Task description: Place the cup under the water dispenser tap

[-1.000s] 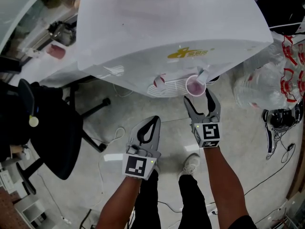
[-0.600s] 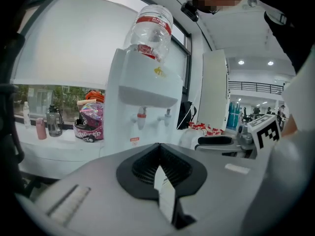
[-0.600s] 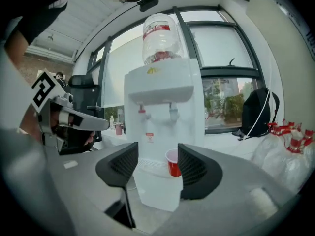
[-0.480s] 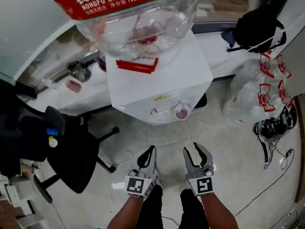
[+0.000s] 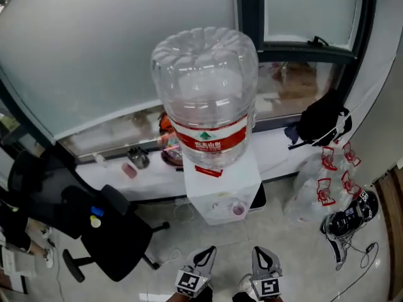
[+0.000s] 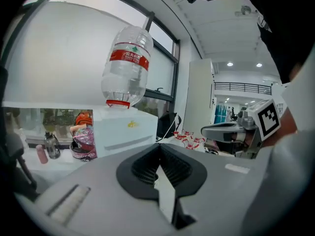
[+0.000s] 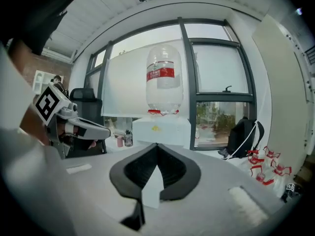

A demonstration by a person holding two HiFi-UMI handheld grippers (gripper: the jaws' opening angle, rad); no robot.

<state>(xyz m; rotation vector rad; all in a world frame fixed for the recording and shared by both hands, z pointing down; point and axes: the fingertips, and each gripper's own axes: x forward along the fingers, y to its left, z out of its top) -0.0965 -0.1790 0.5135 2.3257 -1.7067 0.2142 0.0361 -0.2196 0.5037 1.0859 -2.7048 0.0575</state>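
Note:
A small pink cup (image 5: pixel 238 209) stands in the white water dispenser's (image 5: pixel 217 194) front recess, below the big clear bottle (image 5: pixel 206 99) with the red label. Both grippers hang at the head view's bottom edge, well back from the dispenser. My left gripper (image 5: pixel 209 251) is shut with nothing in it. My right gripper (image 5: pixel 260 251) is shut and empty too. In the left gripper view the closed tips (image 6: pixel 158 145) point towards the dispenser (image 6: pixel 123 129). In the right gripper view the closed tips (image 7: pixel 157 145) point at the dispenser (image 7: pixel 160 129); the cup is hidden there.
A black office chair (image 5: pixel 94 228) stands left of the dispenser. A black backpack (image 5: pixel 321 124) rests on the window sill at the right. Below it are clear bags with red print (image 5: pixel 321 181) and a dark headset with cables (image 5: pixel 349 219) on the floor.
The right gripper's jaws have closed, away from the cup, which stays at the dispenser. Both grippers have pulled back and up, and the view now takes in the whole dispenser.

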